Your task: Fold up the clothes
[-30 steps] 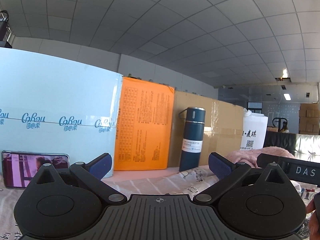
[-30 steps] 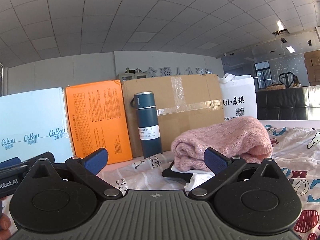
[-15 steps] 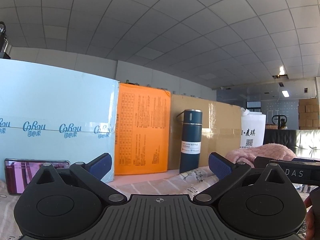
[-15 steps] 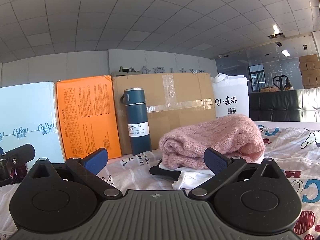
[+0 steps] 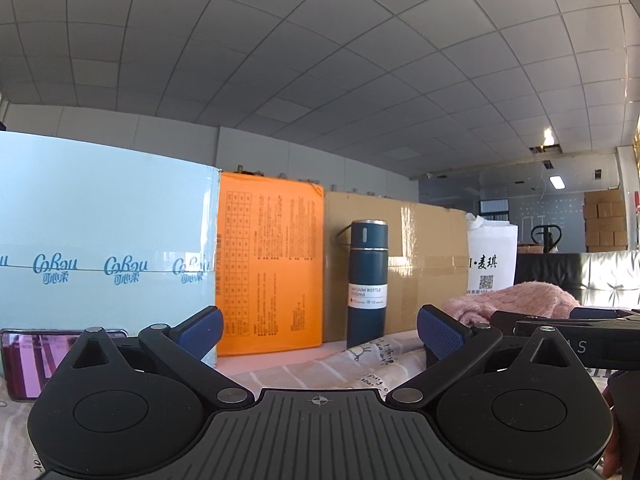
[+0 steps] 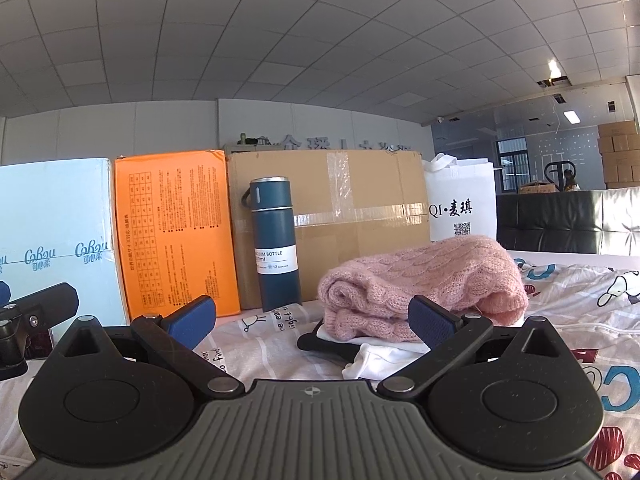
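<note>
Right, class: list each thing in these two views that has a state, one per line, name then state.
Left gripper: open, empty.
Right gripper: open, empty.
Pink cable-knit sweater: folded, lying on other clothes.
White garment: under the sweater, partly hidden.
Dark blue vacuum bottle: upright, capped.
Taped brown cardboard box: closed.
Phone: screen lit.

A warehouse-like office: grid ceiling (image 6: 280, 40), stacked cartons (image 6: 618, 156), pallet jack (image 6: 558, 174).

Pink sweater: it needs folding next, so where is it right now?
In the right wrist view the pink sweater lies right of centre on the printed sheet, atop white cloth, right of the blue bottle.
</note>
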### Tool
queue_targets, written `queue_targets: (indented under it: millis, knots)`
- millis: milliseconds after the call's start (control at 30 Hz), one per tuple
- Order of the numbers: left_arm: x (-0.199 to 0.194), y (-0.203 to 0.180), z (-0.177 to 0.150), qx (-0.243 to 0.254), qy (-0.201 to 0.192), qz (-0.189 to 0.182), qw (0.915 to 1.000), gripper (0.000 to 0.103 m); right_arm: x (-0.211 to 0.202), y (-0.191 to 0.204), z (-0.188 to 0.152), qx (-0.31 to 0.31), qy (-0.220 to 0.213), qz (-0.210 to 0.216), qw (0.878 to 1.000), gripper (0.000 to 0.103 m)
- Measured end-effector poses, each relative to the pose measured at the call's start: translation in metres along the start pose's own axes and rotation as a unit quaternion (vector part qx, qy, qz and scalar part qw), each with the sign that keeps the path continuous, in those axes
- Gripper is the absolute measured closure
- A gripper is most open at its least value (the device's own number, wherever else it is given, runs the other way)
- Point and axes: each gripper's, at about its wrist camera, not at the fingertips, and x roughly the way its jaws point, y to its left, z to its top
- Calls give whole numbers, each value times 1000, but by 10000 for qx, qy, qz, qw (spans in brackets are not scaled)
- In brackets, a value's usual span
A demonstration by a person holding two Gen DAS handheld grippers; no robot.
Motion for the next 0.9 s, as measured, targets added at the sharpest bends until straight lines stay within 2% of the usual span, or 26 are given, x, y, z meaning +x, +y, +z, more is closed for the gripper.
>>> queue_targets:
  millis: [900]
  knots:
    - [-2, -5, 0, 176, -113, -22, 9998, 0, 1, 1, -1, -38, 49, 79, 10000, 0]
